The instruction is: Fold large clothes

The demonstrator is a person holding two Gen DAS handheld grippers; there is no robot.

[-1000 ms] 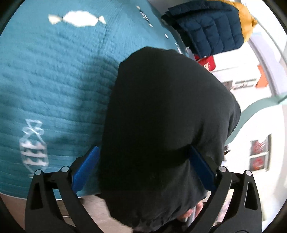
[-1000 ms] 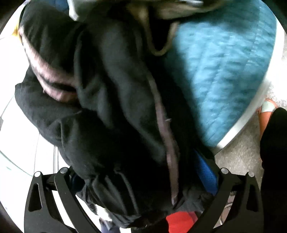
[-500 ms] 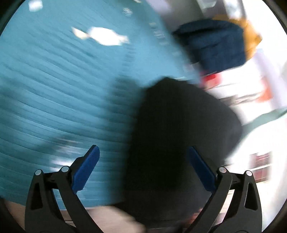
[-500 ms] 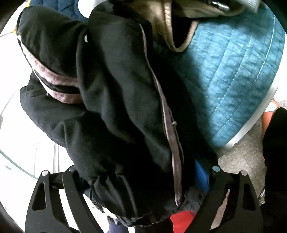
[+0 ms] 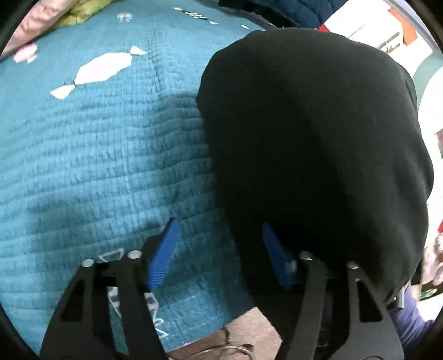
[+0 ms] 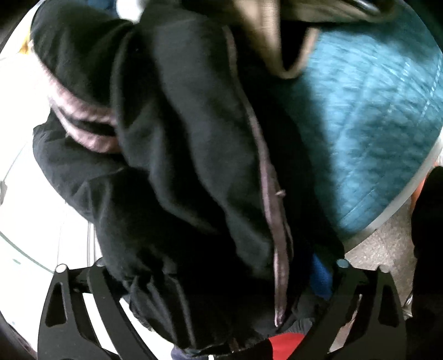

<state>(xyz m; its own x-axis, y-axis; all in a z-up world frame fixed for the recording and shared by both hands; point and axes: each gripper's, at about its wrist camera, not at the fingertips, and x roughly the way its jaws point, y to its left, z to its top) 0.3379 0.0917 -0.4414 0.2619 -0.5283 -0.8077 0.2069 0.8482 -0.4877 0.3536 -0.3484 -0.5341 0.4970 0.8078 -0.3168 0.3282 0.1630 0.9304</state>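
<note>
A black garment [image 5: 318, 144] hangs over the right side of the left wrist view, above the teal quilted bedspread [image 5: 105, 155]. My left gripper [image 5: 221, 243] is partly closed with a gap between its blue pads [image 5: 163, 252]; the cloth drapes over its right finger, and nothing sits between the pads. In the right wrist view the black garment with a pinkish trim [image 6: 193, 166] bunches over my right gripper [image 6: 210, 279], which is narrowed on the cloth; only a bit of the right blue pad [image 6: 321, 277] shows.
The bedspread [image 6: 373, 133] has white candy prints [image 5: 102, 69]. A pink and green pile [image 5: 55, 13] lies at the bed's far left. A dark blue padded jacket [image 5: 290, 11] lies at the far edge. Floor [image 6: 382, 243] shows past the bed's edge. A tan garment [image 6: 277, 41] lies above the black one.
My left gripper's pads have closed inward and the black garment now sits to the right of them, no longer between them. My right gripper has narrowed on the bunched cloth.
</note>
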